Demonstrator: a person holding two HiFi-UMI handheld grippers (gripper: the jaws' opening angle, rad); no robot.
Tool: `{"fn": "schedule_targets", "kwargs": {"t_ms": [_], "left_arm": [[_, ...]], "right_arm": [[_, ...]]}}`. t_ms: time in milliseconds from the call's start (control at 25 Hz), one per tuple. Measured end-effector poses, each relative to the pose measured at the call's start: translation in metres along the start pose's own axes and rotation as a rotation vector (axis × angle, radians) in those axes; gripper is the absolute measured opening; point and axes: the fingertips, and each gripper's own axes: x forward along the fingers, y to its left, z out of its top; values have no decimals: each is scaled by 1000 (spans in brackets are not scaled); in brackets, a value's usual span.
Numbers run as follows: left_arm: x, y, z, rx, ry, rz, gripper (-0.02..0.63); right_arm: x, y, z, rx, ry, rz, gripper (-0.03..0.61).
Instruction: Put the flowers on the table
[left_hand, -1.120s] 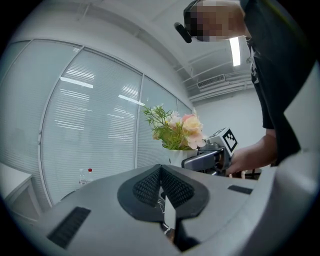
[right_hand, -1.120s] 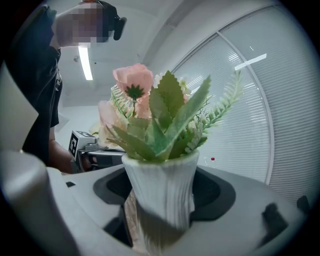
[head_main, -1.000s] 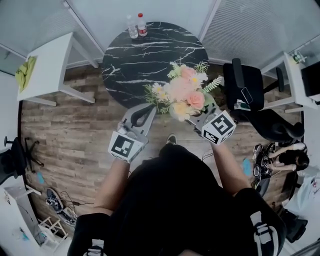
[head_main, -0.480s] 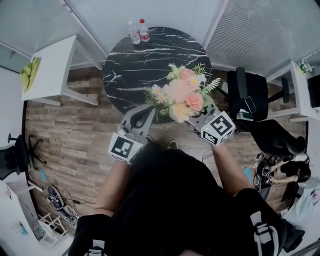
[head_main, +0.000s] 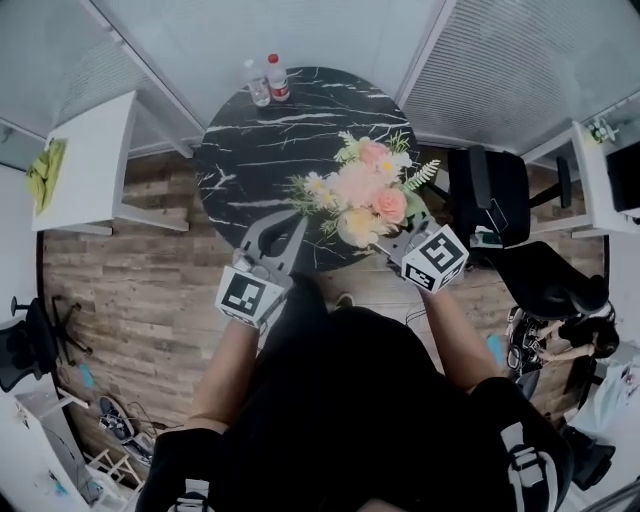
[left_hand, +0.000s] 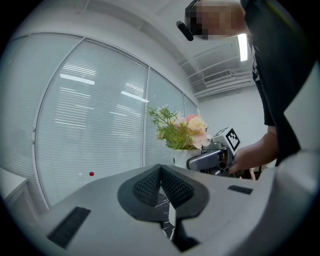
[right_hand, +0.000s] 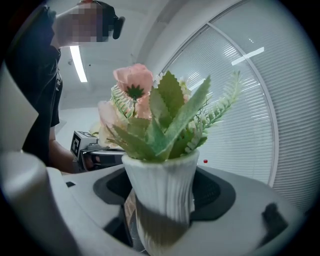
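Observation:
A bunch of pink, cream and white flowers (head_main: 365, 188) with green fern stands in a white ribbed vase (right_hand: 160, 195). My right gripper (head_main: 395, 240) is shut on that vase and holds it upright over the near part of the round black marble table (head_main: 270, 140). The vase itself is hidden under the blooms in the head view. My left gripper (head_main: 288, 222) hovers to the left of the flowers, over the table's front edge, shut with nothing between its pads (left_hand: 150, 186). From the left gripper view the flowers (left_hand: 182, 131) and the right gripper (left_hand: 212, 157) show side-on.
Two plastic bottles (head_main: 258, 82) (head_main: 277, 76) stand at the table's far edge by the glass wall. A black office chair (head_main: 490, 195) is close on the right. White desks stand at the left (head_main: 85, 160) and the right (head_main: 600, 170). The floor is wooden planks.
The person has stepped toward the table. The flowers and both grippers, earlier at the table's front edge, are now over its near part.

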Motion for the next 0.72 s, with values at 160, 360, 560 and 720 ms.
{"fn": "schedule_targets", "kwargs": {"t_ms": [160, 360, 560, 720], "left_arm": [[8, 35, -2, 1, 6, -22, 12], [16, 83, -5, -17, -5, -49, 12], [22, 124, -12, -12, 4, -87, 12], [30, 157, -25, -40, -3, -107, 12]], "right_arm": [[26, -16, 5, 6, -24, -30, 357], [64, -33, 12, 4, -37, -81, 357], [102, -45, 12, -9, -34, -128, 357], [128, -58, 10, -4, -53, -171, 357]]}}
